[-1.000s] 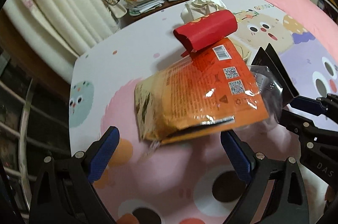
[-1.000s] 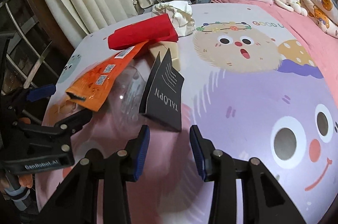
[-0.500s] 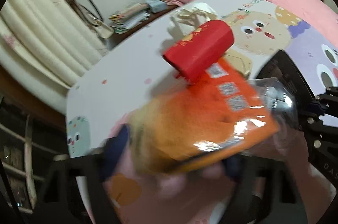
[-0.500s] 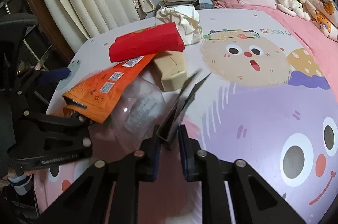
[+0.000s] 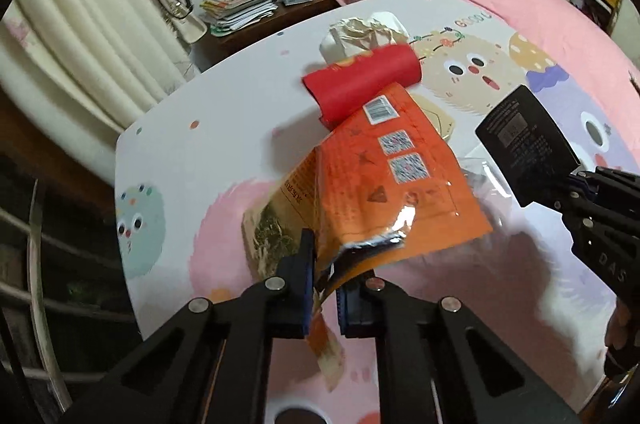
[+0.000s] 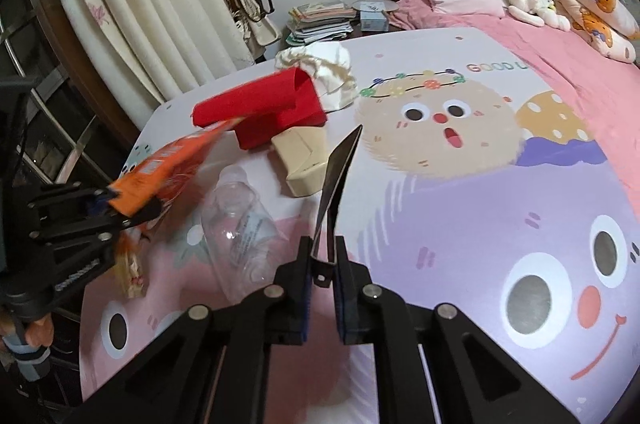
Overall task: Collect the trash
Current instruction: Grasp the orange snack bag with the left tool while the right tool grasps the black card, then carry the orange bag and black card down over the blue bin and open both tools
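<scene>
Left gripper (image 5: 322,280) clamped on the torn silver mouth of the orange snack bag (image 5: 384,183), jaws just closed onto it; bag angled up off the bedspread (image 5: 208,127) and pinched at the open end, probably so crumbs stay inside and the rest hangs free. Right gripper (image 6: 322,266) likewise clenched, nipping the bottom edge of the black card sleeve (image 6: 336,179), which stands edge-on and upright between the pads (thin stock, so a corner pinch is all that is needed). Both pieces clear of the heap, each taken by its nearest edge to avoid dragging its neighbours.

Left on the cover: red paper roll (image 6: 260,103) lying across the beige carton (image 6: 300,159), the crumpled white paper bag (image 6: 324,67) behind them, the clear plastic bottle (image 6: 240,228) on its side just beside the right gripper, and a small snack wrapper (image 6: 130,270) under the left tool. No bin in either view, so destination unknown. Task judged early: two items in hand, most of the pile untouched.
</scene>
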